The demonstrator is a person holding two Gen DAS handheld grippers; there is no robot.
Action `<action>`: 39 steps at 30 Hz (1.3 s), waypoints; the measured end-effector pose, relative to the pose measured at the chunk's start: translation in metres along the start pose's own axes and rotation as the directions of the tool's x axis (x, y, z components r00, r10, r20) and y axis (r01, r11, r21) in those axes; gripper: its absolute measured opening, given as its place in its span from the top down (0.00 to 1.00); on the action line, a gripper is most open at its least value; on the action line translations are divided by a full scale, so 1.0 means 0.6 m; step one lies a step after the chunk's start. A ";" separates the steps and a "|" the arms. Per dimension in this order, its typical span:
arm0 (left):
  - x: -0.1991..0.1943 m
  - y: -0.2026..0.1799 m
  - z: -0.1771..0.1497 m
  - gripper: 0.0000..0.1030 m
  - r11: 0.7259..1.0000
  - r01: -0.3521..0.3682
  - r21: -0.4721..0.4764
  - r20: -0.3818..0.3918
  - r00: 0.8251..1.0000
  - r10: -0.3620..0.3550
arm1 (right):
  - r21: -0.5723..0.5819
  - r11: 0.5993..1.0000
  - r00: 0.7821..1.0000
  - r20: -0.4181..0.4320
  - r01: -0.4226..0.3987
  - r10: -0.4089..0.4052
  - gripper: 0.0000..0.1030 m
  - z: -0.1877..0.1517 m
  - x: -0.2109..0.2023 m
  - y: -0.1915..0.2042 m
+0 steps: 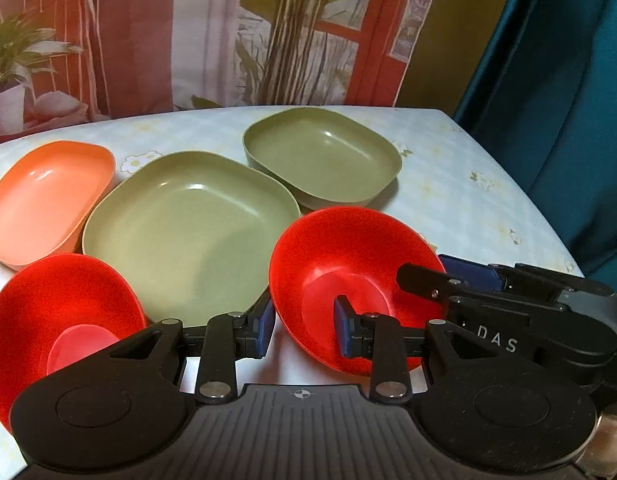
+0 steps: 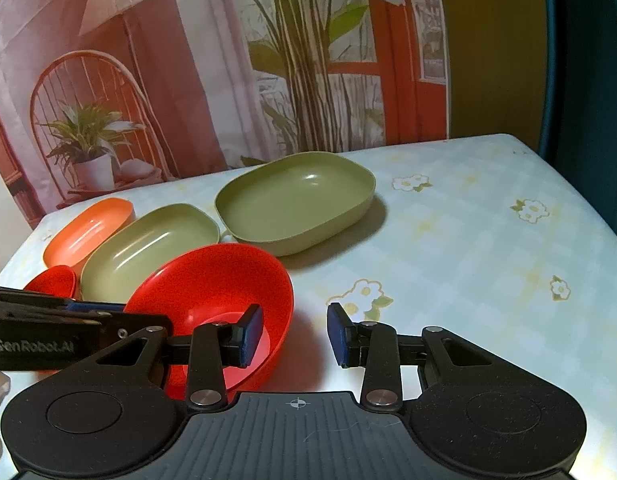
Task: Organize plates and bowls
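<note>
A red bowl [image 1: 348, 276] [image 2: 216, 292] sits on the table in front of both grippers. My left gripper [image 1: 304, 330] is open, one finger inside the bowl and one outside its left rim. My right gripper [image 2: 294, 334] is open, its left finger inside the bowl's right rim, its right finger over the table. A second red bowl [image 1: 56, 320] [image 2: 52, 282] lies at the near left. A large green plate [image 1: 188, 232] [image 2: 144, 248], a deeper green dish [image 1: 324, 156] [image 2: 296, 200] and an orange dish [image 1: 44, 200] [image 2: 88, 228] lie behind.
The table [image 2: 468, 248] has a pale checked cloth with flower prints. A backdrop printed with plants and a chair [image 2: 188, 80] stands behind it. A teal curtain [image 1: 568, 100] hangs past the table's right edge.
</note>
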State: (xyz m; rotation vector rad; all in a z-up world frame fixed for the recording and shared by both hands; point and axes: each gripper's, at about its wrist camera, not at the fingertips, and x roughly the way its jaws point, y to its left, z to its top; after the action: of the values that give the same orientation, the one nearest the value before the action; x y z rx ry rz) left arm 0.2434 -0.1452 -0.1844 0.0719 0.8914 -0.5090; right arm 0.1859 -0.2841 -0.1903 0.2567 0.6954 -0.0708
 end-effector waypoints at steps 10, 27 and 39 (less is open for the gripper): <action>-0.005 0.001 -0.002 0.77 1.000 0.010 0.001 0.005 1.000 -0.010 | -0.001 1.000 1.000 -0.008 -0.023 0.023 0.84 -0.004 -0.001 0.010; -0.062 0.012 -0.003 0.77 0.999 0.038 0.015 0.081 0.996 -0.039 | -0.033 0.999 0.999 0.025 -0.026 0.027 0.84 0.012 -0.041 0.044; -0.125 0.050 -0.010 0.77 0.999 0.042 -0.003 0.148 0.988 -0.041 | -0.064 0.997 0.998 0.036 -0.051 0.054 0.84 0.034 -0.067 0.102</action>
State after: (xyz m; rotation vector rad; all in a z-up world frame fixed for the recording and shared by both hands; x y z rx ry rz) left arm 0.2139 -0.0875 -0.1357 0.0094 0.7506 -0.5432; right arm 0.1774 -0.2312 -0.1366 0.2127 0.6519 -0.0037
